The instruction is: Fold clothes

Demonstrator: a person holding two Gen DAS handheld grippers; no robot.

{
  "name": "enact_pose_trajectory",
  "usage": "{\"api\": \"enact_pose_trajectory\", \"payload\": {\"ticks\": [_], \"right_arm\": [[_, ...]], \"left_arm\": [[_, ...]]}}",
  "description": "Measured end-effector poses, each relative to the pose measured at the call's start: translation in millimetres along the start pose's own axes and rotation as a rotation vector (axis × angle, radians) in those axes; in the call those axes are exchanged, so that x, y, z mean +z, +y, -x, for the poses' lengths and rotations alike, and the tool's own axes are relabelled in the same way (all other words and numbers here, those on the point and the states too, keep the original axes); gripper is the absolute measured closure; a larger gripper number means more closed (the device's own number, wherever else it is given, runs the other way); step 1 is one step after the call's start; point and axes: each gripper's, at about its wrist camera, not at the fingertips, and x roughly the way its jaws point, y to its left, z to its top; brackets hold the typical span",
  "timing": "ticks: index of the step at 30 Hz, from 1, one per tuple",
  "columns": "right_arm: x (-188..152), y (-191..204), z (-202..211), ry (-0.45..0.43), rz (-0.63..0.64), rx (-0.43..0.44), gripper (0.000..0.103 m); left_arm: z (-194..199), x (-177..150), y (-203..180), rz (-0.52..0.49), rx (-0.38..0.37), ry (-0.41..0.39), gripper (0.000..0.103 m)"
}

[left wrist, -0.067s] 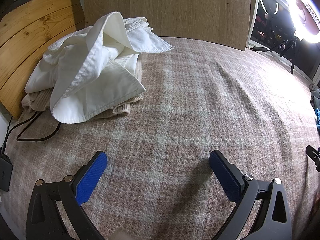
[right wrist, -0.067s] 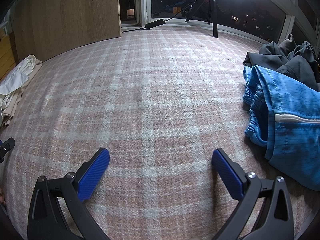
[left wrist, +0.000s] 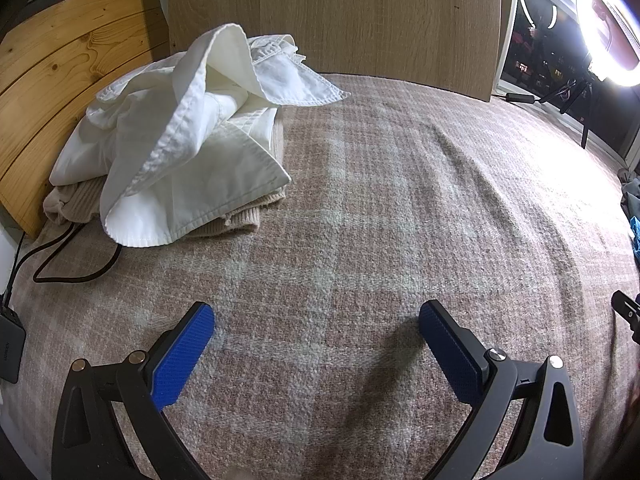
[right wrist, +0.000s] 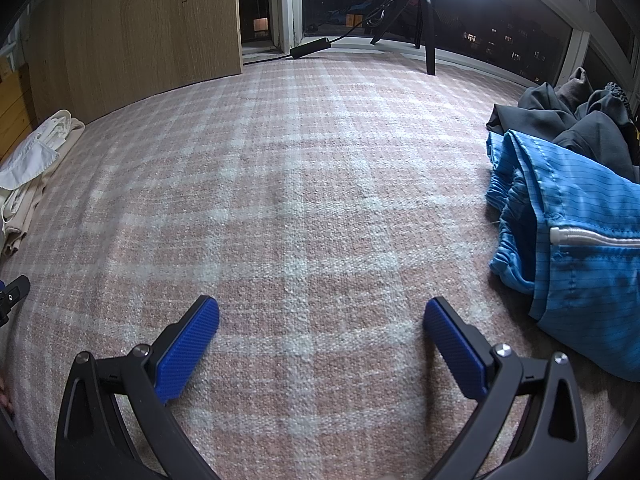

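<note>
Almost nothing has changed since a moment ago. Both views look the same as before, so the hands are holding still and no cloth is on the move.

The left gripper (left wrist: 316, 316) has its two blue fingers spread wide with nothing between them. The right gripper (right wrist: 321, 312) is spread wide too, and it holds nothing. Both hang low over the bare middle of the pink checked blanket (right wrist: 304, 184).

Far to the left, by the wooden headboard (left wrist: 60, 80), there is one pile. On top is one white garment (left wrist: 188, 136), lying rumpled and loose. Under it is one beige knit piece (left wrist: 236, 220), which lies flat. On the right there is one blue striped garment (right wrist: 572, 264) with a white zipper, bunched up. Behind it lies a heap of dark grey cloth (right wrist: 560, 128); I cannot tell how many pieces are in it.

So I count four clumps of clothes and two grippers. The blue and grey clothes do not look folded. The middle is open, with room to lay one flat.

One black cable (left wrist: 64, 264) lies near the left pile.
</note>
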Motion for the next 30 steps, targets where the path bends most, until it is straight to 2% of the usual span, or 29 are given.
{"api": "enact_pose_trajectory", "payload": {"ticks": [10,16,22,30], "right_arm": [[0,1,3,0.017,-0.012,-0.008,0.000],[1,9,34,-0.005,-0.017,-0.006,0.000],[5,16,74,-0.049,-0.020,-0.011,0.000],[18,16,135,-0.126,-0.042,-0.024,0.000]], "left_arm": [[4,0,2,0.004,-0.014,0.008,0.000],[1,8,-1,-0.005,-0.033,0.068,0.001],[24,11,16,0.014,-0.062,0.040,0.001],[80,29,12,-0.042,-0.057,-0.064,0.001]]}}
